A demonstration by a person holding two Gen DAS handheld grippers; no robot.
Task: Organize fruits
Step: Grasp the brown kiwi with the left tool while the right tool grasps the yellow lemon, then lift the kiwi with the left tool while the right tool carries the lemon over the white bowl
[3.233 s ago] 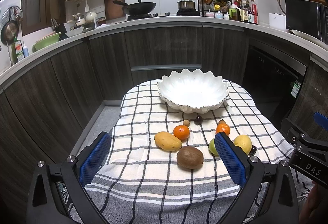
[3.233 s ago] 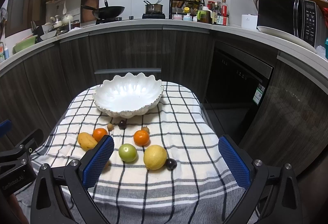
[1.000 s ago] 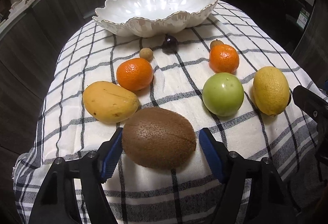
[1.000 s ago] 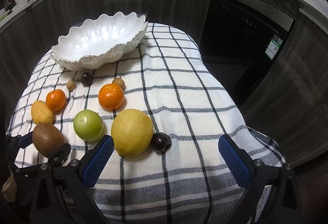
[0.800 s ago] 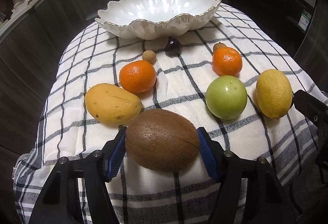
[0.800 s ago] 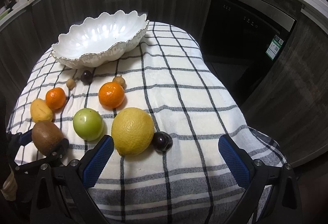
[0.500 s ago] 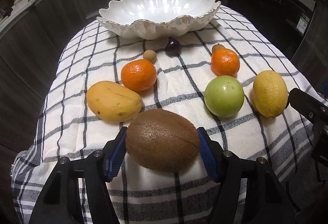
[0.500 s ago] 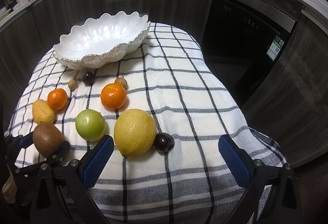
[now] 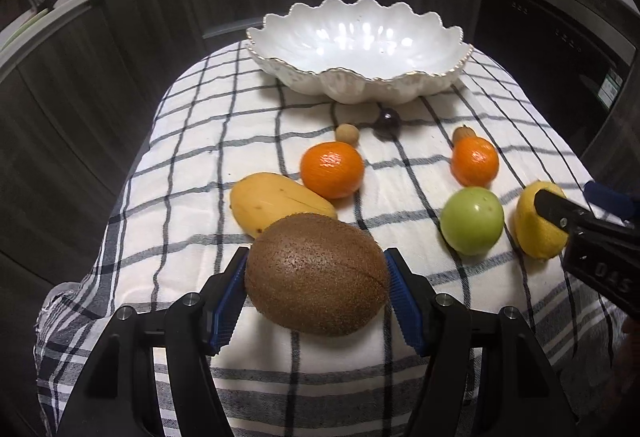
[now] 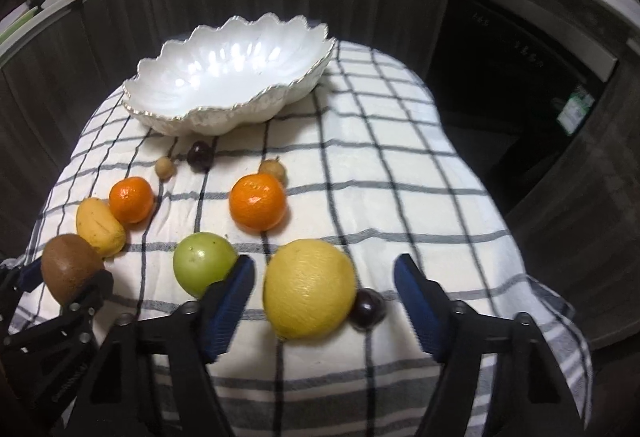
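Kiwi (image 9: pixel 316 273) sits clamped btwn blue pads (image 9: pixel 226 301) of left gripper (image 9: pixel 314 297), at near-left part of checked cloth (image 9: pixel 192 141), just in front of mango (image 9: pixel 276 203). Can't tell if kiwi is lifted or touching cloth.

Right gripper (image 10: pixel 324 301) has jaws apart, straddling lemon (image 10: pixel 310 289) w/o visible contact; left pad just beside green apple (image 10: pixel 204 263), small dark fruit (image 10: pixel 367 307) touching lemon's right side. Seen from left wrist view, right gripper body shows white marking, roughly "DAS", partly cut off.

Both grippers low, pointing fwd toward white scalloped bowl (image 9: pixel 356 41) at far side of cloth; nothing in bowl. Two oranges (image 10: pixel 258 201) & small round fruits lie btwn bowl and grippers.
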